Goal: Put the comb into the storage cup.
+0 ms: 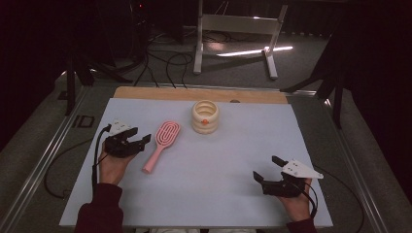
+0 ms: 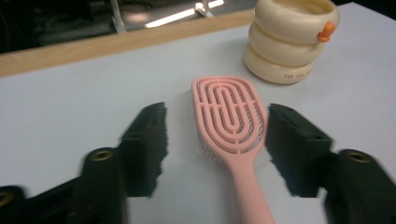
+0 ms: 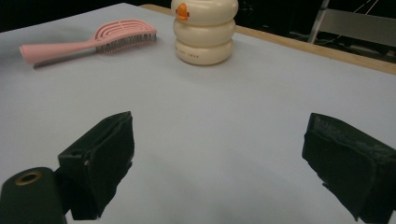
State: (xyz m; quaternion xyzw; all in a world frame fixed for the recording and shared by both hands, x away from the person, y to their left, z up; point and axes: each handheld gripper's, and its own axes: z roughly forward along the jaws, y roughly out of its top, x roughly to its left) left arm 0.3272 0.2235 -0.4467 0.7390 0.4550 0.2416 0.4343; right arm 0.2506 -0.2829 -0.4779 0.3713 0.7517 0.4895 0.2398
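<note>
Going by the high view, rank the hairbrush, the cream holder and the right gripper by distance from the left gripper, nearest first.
1. Hairbrush, just to the right of the left gripper.
2. Cream holder, farther back and right.
3. Right gripper, across the mat near the front.

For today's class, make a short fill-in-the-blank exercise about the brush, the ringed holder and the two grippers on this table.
1. The hairbrush lying on the table is ____ in colour.
2. The cream ringed holder carries a small ____ knob.
3. The brush's handle runs between the jaws of the ____ gripper.
4. The right gripper has its jaws ____, with nothing between them.

Missing words: pink; orange; left; open
</note>
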